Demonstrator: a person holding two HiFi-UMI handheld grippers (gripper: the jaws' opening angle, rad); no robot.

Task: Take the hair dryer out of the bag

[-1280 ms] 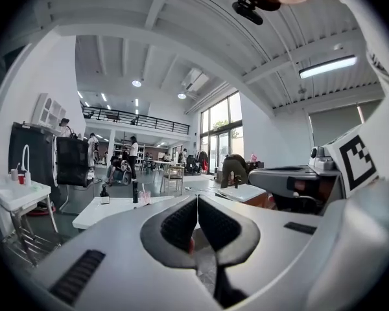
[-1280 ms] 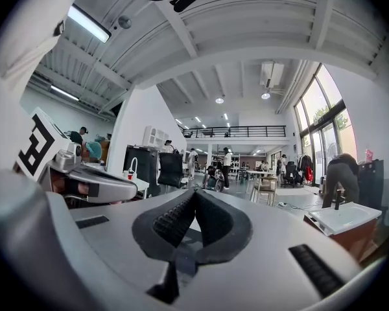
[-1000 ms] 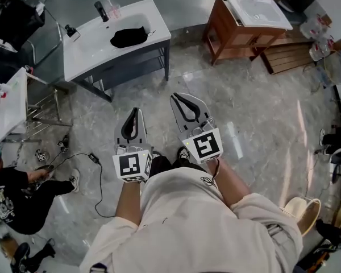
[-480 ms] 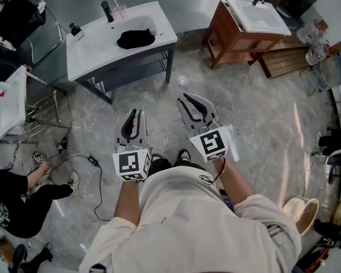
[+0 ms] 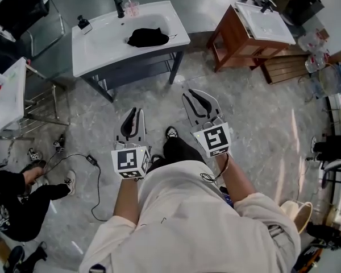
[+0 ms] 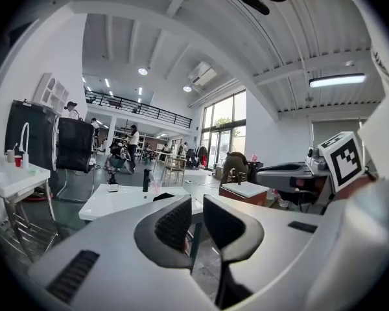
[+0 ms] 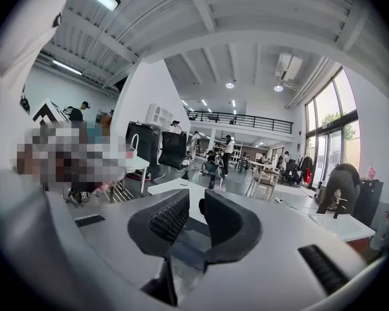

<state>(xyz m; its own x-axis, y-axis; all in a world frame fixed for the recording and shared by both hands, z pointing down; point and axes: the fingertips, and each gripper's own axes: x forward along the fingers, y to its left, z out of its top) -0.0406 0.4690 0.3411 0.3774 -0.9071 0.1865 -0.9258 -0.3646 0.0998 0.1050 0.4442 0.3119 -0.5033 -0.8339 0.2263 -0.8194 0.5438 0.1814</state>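
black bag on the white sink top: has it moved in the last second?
No. The black bag sits where it did on the white sink top, just right of the faucet; only the camera has shifted.

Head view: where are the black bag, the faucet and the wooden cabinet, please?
black bag [image 5: 148,37]: head view, middle of its dark fabric.
faucet [image 5: 119,6]: head view, its upright black body.
wooden cabinet [image 5: 238,38]: head view, its brown side below the white top.
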